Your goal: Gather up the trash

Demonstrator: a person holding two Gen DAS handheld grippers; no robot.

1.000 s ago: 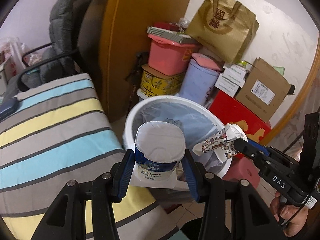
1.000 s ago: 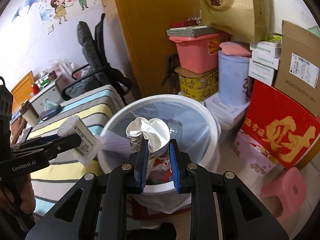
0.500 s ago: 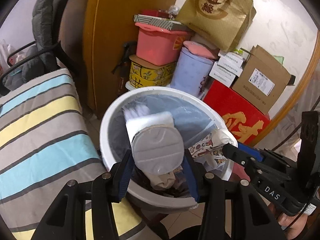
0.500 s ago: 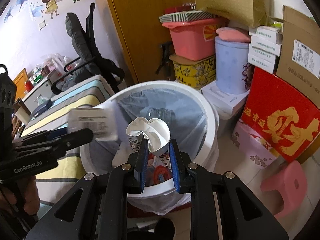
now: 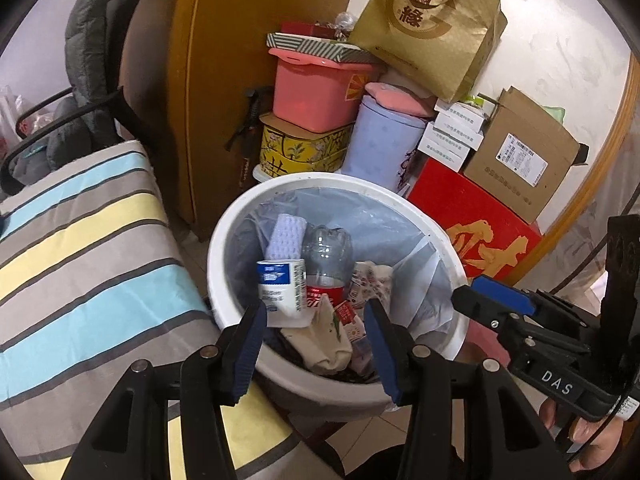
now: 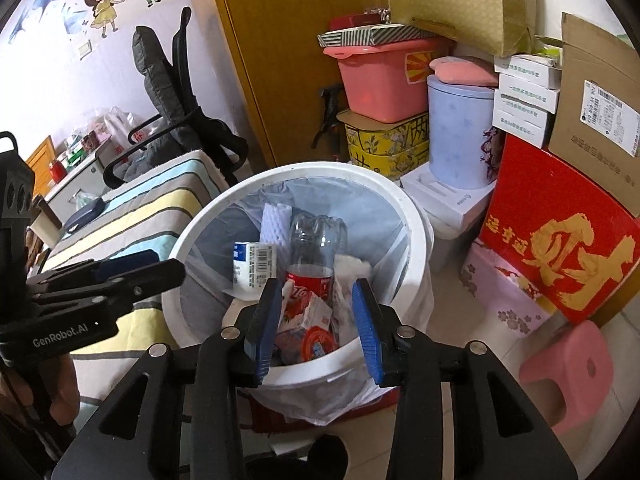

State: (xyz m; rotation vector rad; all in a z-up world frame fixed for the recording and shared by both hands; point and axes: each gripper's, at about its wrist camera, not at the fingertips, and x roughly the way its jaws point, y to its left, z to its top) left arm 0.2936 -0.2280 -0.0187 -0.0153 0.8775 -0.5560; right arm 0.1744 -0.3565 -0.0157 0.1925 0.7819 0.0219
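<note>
Trash bin [image 5: 224, 248], white, lined with clear bag [image 5: 416, 256], on floor between striped cushion [image 5: 80, 248] and red box [image 5: 476, 220]. Stacked behind it: pink tub [image 5: 316, 96], yellow floral tin [image 5: 300, 152], lilac canister [image 5: 384, 144], gold paper bag [image 5: 432, 24], cardboard carton [image 5: 520, 160]. Pink stool [image 6: 568, 368] on floor at right of bin.

Inside bin, biggest first: clear cola bottle [image 5: 326, 256] with red label, upside down, mid-bin. White foam sheet [image 5: 286, 236] leaning on back wall beside bottle. White-and-blue carton [image 5: 280, 284] lying at left of bottle, touching it. Crumpled patterned paper cup [image 5: 372, 280] at right of bottle. Beige wrapper [image 5: 328, 340] and small red-white milk box [image 5: 348, 316] at front.

Left gripper [image 5: 316, 344]: above near rim of bin, pointing down into it, jaws apart and opening, nothing between pads, carton lying loose below and ahead. Same gripper seen side-on from right camera [image 6: 160, 272], tips at left rim, empty.

Right gripper [image 6: 316, 324]: over near rim, jaws partway apart and opening, pads touching nothing; milk box and cup lying in bin below the gap. Seen from left camera [image 5: 476, 296] at right rim, empty. Hand [image 5: 588, 436] gripping its handle, partly visible.
</note>
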